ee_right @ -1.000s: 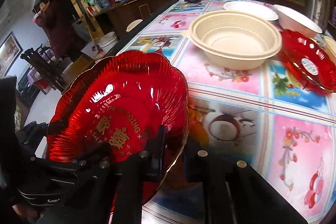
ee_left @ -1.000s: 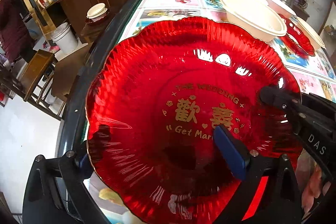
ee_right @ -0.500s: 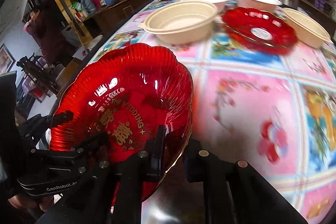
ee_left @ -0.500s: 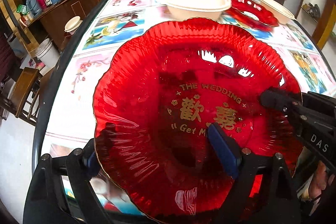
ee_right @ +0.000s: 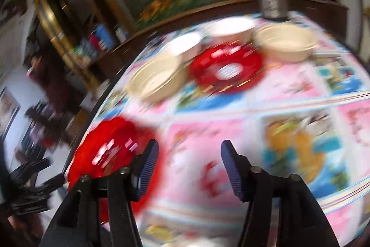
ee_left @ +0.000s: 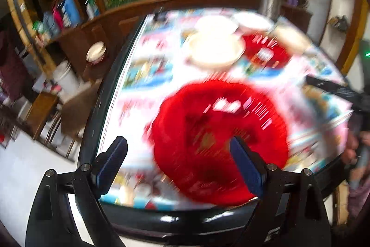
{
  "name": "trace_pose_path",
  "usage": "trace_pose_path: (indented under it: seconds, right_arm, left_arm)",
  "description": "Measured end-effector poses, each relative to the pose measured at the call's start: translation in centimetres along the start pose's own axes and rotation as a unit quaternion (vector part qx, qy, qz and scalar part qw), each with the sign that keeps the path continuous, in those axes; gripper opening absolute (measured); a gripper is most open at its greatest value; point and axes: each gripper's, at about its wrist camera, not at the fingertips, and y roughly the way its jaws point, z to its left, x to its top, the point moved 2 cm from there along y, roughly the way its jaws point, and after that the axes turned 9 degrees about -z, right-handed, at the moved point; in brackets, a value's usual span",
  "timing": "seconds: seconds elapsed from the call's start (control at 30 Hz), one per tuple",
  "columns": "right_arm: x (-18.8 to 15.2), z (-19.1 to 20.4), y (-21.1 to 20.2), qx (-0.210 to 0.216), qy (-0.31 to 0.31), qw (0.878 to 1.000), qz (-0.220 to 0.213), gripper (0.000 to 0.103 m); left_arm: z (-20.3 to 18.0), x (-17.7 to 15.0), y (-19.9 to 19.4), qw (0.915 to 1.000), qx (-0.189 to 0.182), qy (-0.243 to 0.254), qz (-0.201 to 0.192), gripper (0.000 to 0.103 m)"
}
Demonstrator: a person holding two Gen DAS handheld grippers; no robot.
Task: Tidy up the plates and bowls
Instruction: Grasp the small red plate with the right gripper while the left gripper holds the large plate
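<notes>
Worktop [ee_left: 148, 75] with a pictured cloth — red scalloped plate [ee_left: 219, 140] lies near its front edge. Left claw [ee_left: 178, 154] gapes wide, empty; right claw [ee_right: 189, 166] likewise — both frames blurred.

No legible lettering anywhere: gold markings on the red plate [ee_left: 219, 142] (smeared by motion blur) unreadable.
</notes>
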Motion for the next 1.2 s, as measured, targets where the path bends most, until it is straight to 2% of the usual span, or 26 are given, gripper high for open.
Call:
trace_pose_path:
  seconds: [0.07, 0.13, 0.2, 0.33, 0.4, 0.47, 0.53, 0.63, 0.73, 0.77, 0.83, 0.87, 0.9, 1.07, 1.2]
  right_arm:
    - [1.5, -1.7, 0.4, -0.014, 0.014, 1.0, -0.009, 0.06]
    - [2.9, -3.4, 1.1, -0.024, 0.025, 0.999, -0.015, 0.06]
    - [4.2, -4.9, 2.0, -0.027, 0.033, 0.999, -0.024, 0.06]
    - [6.1, -7.5, 4.1, -0.03, 0.053, 0.998, -0.03, 0.06]
    - [6.9, -9.0, 5.5, -0.023, 0.068, 0.997, -0.028, 0.06]
    - [7.5, -10.3, 7.1, -0.021, 0.083, 0.996, -0.026, 0.06]
    - [7.8, -11.2, 8.4, -0.017, 0.103, 0.994, -0.021, 0.06]
    - [8.1, -12.1, 10.3, -0.006, 0.135, 0.991, -0.005, 0.06]
    - [8.4, -12.2, 12.4, -0.022, 0.143, 0.989, 0.013, 0.057]
    - [8.4, -12.3, 13.1, -0.024, 0.148, 0.988, 0.023, 0.051]
    - [8.1, -12.5, 14.6, -0.025, 0.161, 0.986, 0.046, 0.029]
    - [8.0, -12.5, 14.9, -0.027, 0.161, 0.985, 0.049, 0.014]
    - [8.0, -12.6, 15.1, -0.028, 0.16, 0.985, 0.053, 0.011]
    - [6.6, -12.9, 13.5, -0.005, 0.169, 0.984, 0.063, 0.01]
    - [4.2, -13.6, 9.6, -0.003, 0.151, 0.986, 0.075, 0.01]
  left_arm:
    - [-2.1, 2.7, -0.5, 0.9994, -0.029, 0.003, -0.021, 0.092]
    - [-4.2, 4.8, 0.0, 0.9986, -0.05, -0.005, -0.02, 0.092]
    - [-6.6, 7.0, 2.0, 0.9959, -0.087, -0.022, -0.002, 0.093]
    - [-10.3, 9.7, 7.3, 0.9905, -0.111, -0.059, 0.056, 0.093]
    - [-11.6, 10.4, 9.9, 0.987, -0.105, -0.077, 0.094, 0.093]
    - [-12.2, 10.8, 11.4, 0.9824, -0.111, -0.097, 0.115, 0.093]
    - [-11.9, 11.0, 11.6, 0.9822, -0.104, -0.115, 0.106, 0.093]
    - [-12.2, 11.0, 11.7, 0.9828, -0.096, -0.114, 0.108, 0.093]
    - [-12.2, 10.9, 12.3, 0.9821, -0.091, -0.116, 0.118, 0.093]
    - [-12.3, 10.8, 12.4, 0.9816, -0.091, -0.117, 0.12, 0.093]
    - [-12.4, 10.7, 12.5, 0.9812, -0.092, -0.116, 0.123, 0.093]
    - [-12.4, 10.7, 12.4, 0.9812, -0.092, -0.116, 0.124, 0.093]
    - [-12.4, 10.6, 12.3, 0.9813, -0.092, -0.115, 0.124, 0.093]
    - [-12.6, 10.1, 11.8, 0.98, -0.099, -0.116, 0.128, 0.093]
    - [-14.0, 9.1, 11.4, 0.9795, -0.111, -0.102, 0.134, 0.093]
